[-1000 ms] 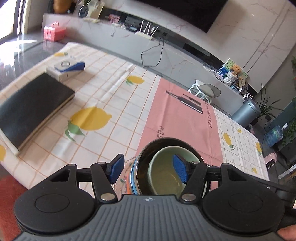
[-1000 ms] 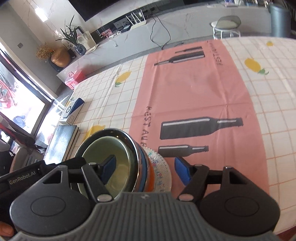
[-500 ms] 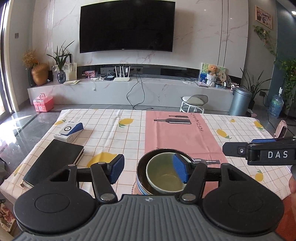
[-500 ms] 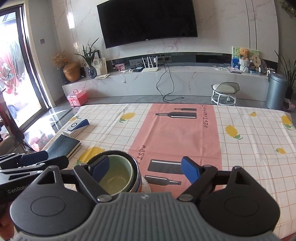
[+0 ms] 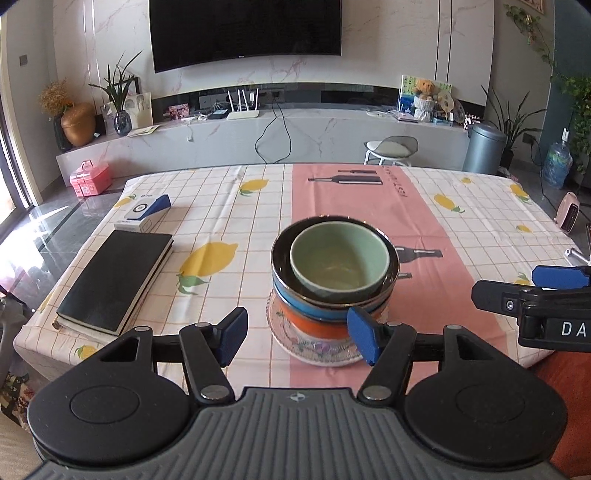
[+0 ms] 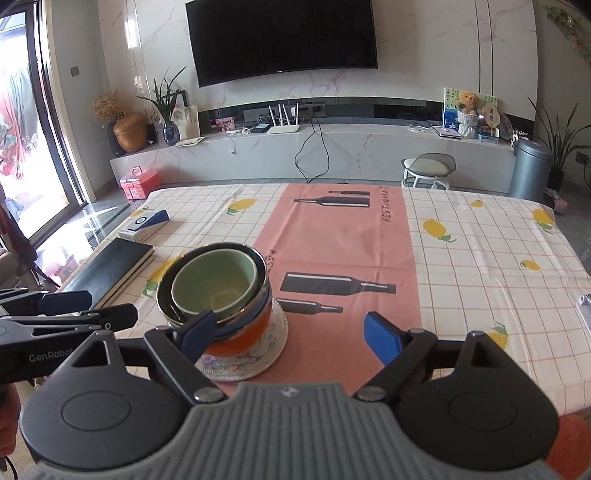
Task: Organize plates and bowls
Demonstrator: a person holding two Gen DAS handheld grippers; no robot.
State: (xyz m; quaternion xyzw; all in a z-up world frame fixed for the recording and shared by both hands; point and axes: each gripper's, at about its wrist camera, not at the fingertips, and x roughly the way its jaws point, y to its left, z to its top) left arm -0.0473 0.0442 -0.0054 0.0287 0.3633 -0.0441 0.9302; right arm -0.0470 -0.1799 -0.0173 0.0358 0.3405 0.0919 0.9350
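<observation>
Tablecloth w/ bowl stack | L claw spread, tilted down | R claw just widened, empty

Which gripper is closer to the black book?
Left. The left gripper sits between the black book and the bowl stack; the right gripper is on the stack's far side.

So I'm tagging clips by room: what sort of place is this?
Most likely a home living room: a wall-mounted TV above a long media shelf, houseplants, and a cloth-covered table holding stacked bowls.
</observation>
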